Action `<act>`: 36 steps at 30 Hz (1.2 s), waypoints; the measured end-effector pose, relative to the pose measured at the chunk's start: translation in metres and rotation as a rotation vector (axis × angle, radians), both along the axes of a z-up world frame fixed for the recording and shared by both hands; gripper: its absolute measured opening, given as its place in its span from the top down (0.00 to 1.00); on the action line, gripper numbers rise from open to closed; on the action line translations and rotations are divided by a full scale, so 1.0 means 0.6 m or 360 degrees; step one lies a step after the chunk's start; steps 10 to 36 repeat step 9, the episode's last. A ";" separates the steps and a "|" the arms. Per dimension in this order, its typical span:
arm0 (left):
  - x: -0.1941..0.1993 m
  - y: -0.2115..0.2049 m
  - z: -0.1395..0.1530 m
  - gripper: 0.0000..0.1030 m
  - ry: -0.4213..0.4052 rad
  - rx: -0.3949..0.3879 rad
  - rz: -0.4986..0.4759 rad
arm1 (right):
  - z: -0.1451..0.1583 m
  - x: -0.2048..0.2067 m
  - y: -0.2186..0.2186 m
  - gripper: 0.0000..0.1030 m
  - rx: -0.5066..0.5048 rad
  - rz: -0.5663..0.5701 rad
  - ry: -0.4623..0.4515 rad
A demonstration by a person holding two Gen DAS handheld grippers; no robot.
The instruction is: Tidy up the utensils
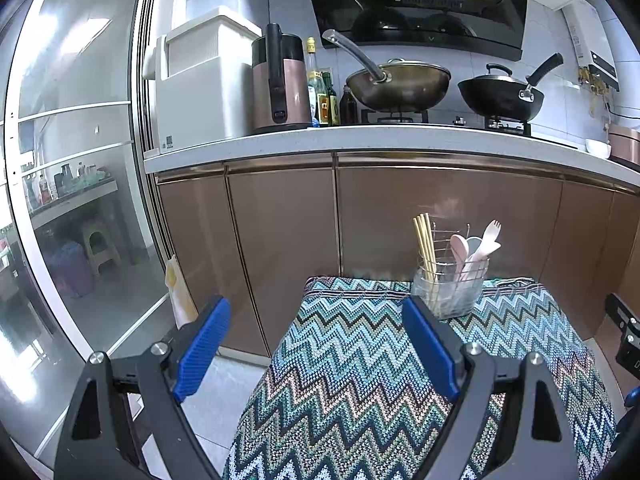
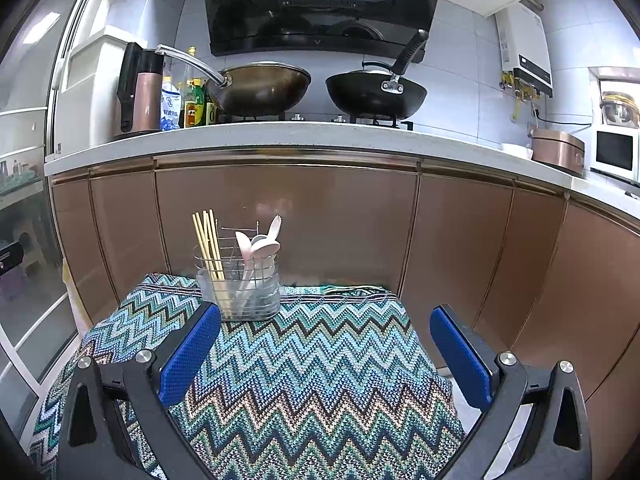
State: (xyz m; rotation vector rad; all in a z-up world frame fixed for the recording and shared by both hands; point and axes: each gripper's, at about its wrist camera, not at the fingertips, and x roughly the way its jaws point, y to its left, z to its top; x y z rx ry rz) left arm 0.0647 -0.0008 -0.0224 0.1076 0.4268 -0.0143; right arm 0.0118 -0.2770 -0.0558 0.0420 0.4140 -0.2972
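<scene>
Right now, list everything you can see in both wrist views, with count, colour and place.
utensil holder: one, wire with clear base, far end of the cloth
chopsticks: a bundle, pale wood, upright in the holder's left part
spoons and spork: about three, pink and white, holder's right part
zigzag cloth: one, teal multicolour, covering the low table
woks: two, bronze and black, on the stove
kettle: one, pink and black, counter left
bottles: several, beside the kettle
rice cooker: one, copper, counter right
left gripper: blue jaws apart, empty
right gripper: blue jaws apart, empty
</scene>
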 end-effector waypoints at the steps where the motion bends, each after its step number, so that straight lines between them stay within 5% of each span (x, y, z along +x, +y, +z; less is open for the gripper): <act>1: 0.000 0.000 0.000 0.15 0.0002 0.0000 -0.0001 | -0.001 0.000 -0.001 0.00 -0.0001 -0.0001 0.0002; 36: 0.003 0.002 -0.001 0.15 0.0016 -0.0004 -0.0002 | -0.003 0.001 0.000 0.00 -0.0003 -0.0002 0.0007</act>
